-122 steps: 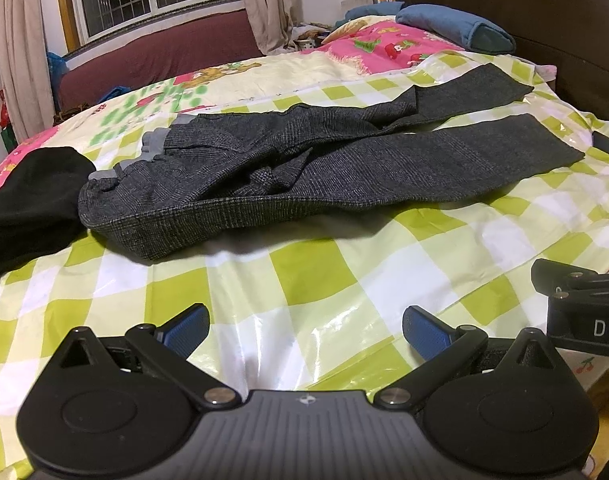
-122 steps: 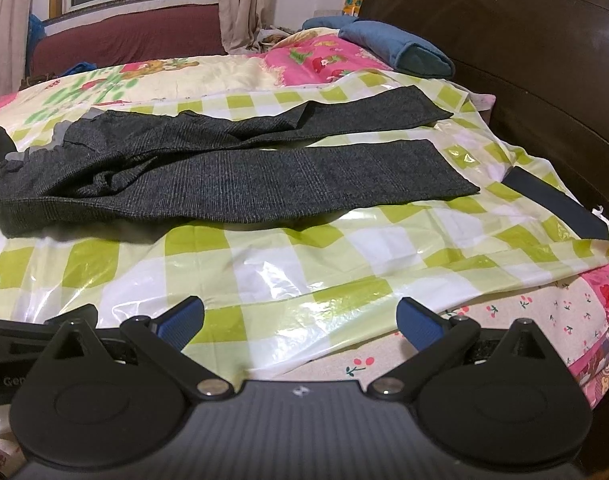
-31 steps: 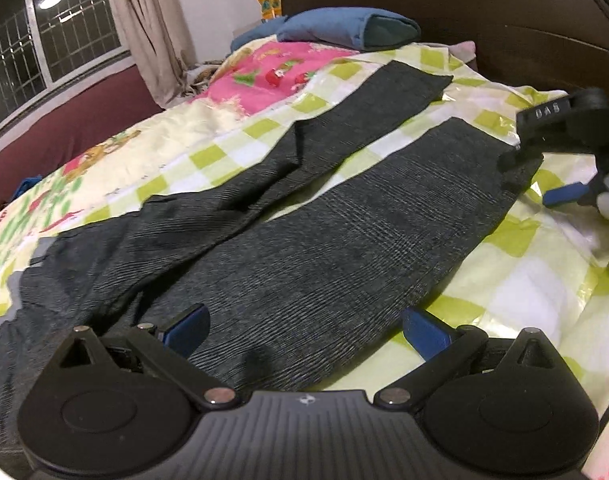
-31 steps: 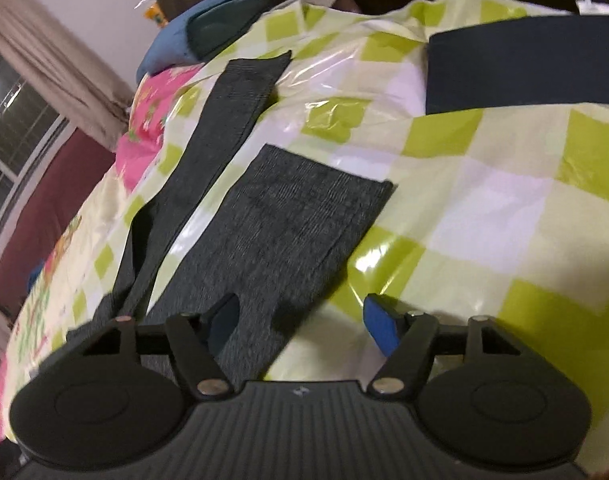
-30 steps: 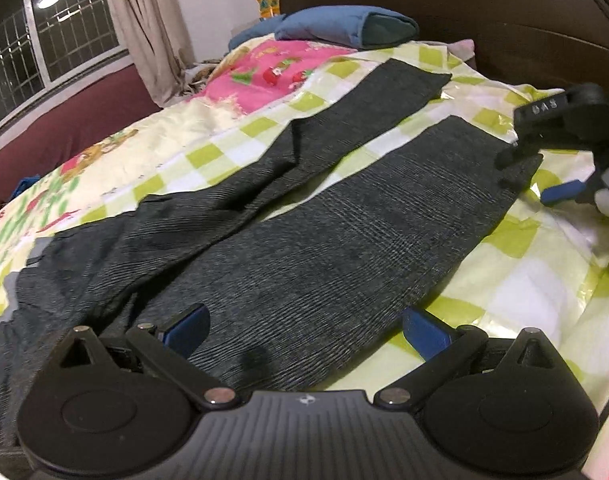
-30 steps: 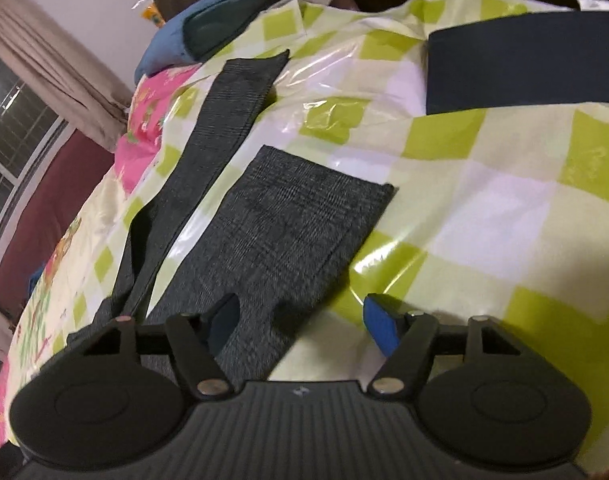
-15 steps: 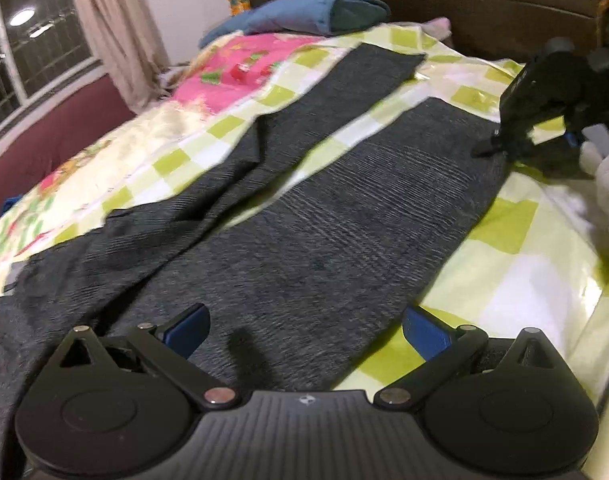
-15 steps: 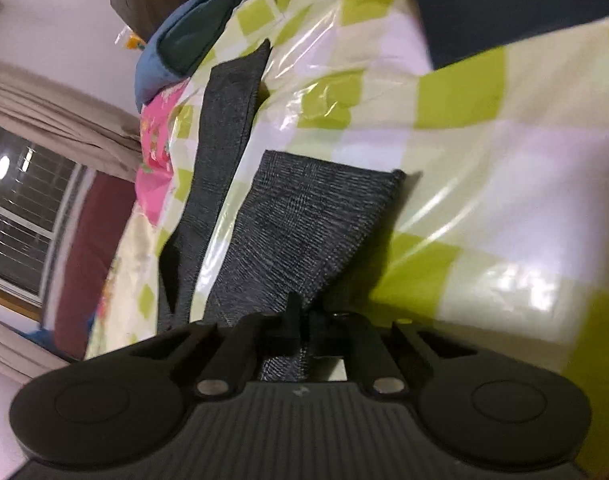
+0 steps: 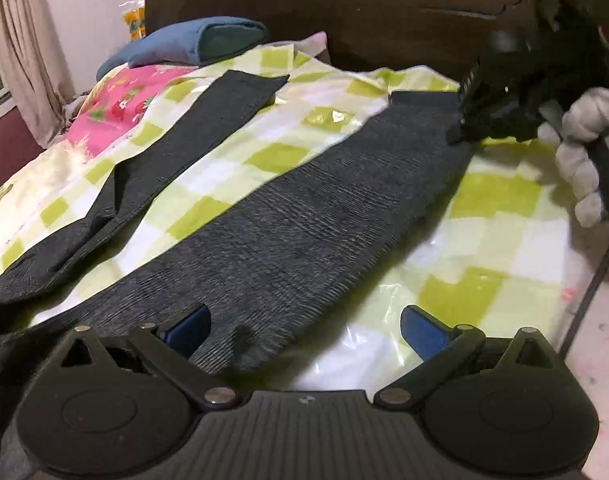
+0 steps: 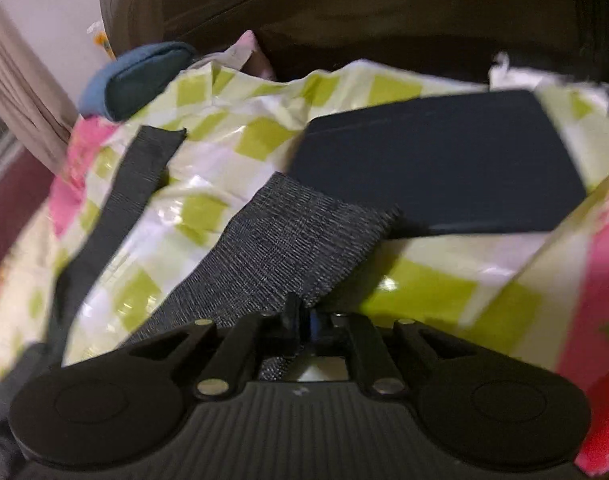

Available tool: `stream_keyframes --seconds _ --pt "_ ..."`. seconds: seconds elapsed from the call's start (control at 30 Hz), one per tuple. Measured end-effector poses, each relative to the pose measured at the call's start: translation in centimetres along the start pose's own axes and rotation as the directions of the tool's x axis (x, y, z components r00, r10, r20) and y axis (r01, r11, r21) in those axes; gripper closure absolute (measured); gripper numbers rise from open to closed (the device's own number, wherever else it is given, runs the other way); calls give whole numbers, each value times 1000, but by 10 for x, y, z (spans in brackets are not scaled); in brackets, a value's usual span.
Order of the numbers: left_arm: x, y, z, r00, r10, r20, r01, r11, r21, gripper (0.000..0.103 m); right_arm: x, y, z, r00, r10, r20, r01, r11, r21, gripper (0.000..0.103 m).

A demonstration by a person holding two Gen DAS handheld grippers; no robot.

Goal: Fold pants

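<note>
Dark grey pants (image 9: 288, 232) lie spread on a green-and-white checked plastic sheet (image 9: 496, 208) on the bed, with the two legs apart. My right gripper (image 10: 302, 326) is shut on the hem corner of the near pant leg (image 10: 288, 248) and lifts it slightly. It also shows in the left wrist view (image 9: 470, 128) at that leg's far end. My left gripper (image 9: 304, 326) is open, low over the near leg's side edge partway along it. The far leg (image 9: 208, 120) lies flat toward the pillow.
A dark navy folded cloth (image 10: 444, 172) lies on the sheet just beyond the lifted hem. A blue pillow (image 9: 192, 44) and a dark wooden headboard (image 9: 384, 12) are behind. Pink bedding (image 9: 116, 104) lies to the left. The bed edge is on the right.
My right gripper has closed on the near leg's hem and raised it toward the navy cloth. My left gripper has moved further along the near leg toward the hem and stays open.
</note>
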State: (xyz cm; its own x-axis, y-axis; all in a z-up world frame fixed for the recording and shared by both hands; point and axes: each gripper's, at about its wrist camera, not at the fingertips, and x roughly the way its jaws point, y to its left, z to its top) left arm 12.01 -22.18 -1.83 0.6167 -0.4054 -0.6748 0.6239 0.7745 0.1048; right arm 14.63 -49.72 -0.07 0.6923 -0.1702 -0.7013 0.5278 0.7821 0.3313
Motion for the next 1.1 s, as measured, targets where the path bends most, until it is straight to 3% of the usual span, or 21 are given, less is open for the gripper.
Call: stream_keyframes --seconds 0.1,0.2,0.27,0.33,0.4,0.47,0.5,0.6,0.63,0.67,0.73,0.8,0.83,0.9,0.97,1.03,1.1 --pt "-23 26 -10 1000 26 6 -25 998 -59 0 -22 22 -10 998 -21 58 28 991 -130 92" --pt "-63 67 -35 995 103 10 -101 986 -133 0 -41 61 -27 994 -15 106 43 962 -270 78" --pt "-93 101 -58 982 187 -2 -184 966 -183 0 -55 94 -48 993 70 95 -29 927 -373 74" --pt "-120 135 -84 960 276 -35 -277 934 -224 0 -67 132 -76 978 210 11 -179 860 -477 73" --pt "-140 165 -111 930 358 -79 -366 897 -247 0 -75 177 -109 943 317 -100 -313 746 -588 69" --pt "-159 195 -136 894 431 -125 -449 849 -277 0 -81 225 -150 891 401 -213 -431 601 -673 64" --pt "-167 209 -149 874 463 -145 -485 822 -298 0 -83 252 -173 853 441 -280 -496 515 -699 63" --pt "-187 248 -176 849 502 -166 -526 773 -355 0 -86 323 -240 764 466 -447 -604 271 -750 62" --pt "-191 259 -181 843 511 -169 -535 760 -369 0 -87 338 -257 751 464 -470 -608 209 -766 60" --pt "-193 270 -187 838 520 -166 -540 750 -382 0 -87 357 -278 746 456 -485 -591 120 -798 56" --pt "-196 293 -197 839 521 -159 -535 736 -415 0 -84 384 -309 760 443 -476 -531 0 -848 53" --pt "-192 314 -202 842 514 -162 -527 722 -448 0 -77 406 -331 765 442 -468 -488 -77 -870 53" --pt "-191 322 -206 844 511 -164 -523 717 -461 0 -74 416 -342 772 438 -460 -464 -106 -879 55" --pt "-190 334 -211 845 509 -162 -519 713 -472 0 -60 434 -355 798 421 -432 -420 -126 -899 58" --pt "-186 340 -213 853 497 -162 -508 716 -478 0 -47 449 -363 811 393 -433 -425 -113 -898 82" --pt "-186 341 -214 861 486 -149 -493 727 -478 0 -37 456 -358 806 373 -460 -470 -69 -880 86" --pt "-186 342 -215 875 467 -131 -467 740 -484 0 -49 448 -361 798 388 -462 -473 -73 -878 90"
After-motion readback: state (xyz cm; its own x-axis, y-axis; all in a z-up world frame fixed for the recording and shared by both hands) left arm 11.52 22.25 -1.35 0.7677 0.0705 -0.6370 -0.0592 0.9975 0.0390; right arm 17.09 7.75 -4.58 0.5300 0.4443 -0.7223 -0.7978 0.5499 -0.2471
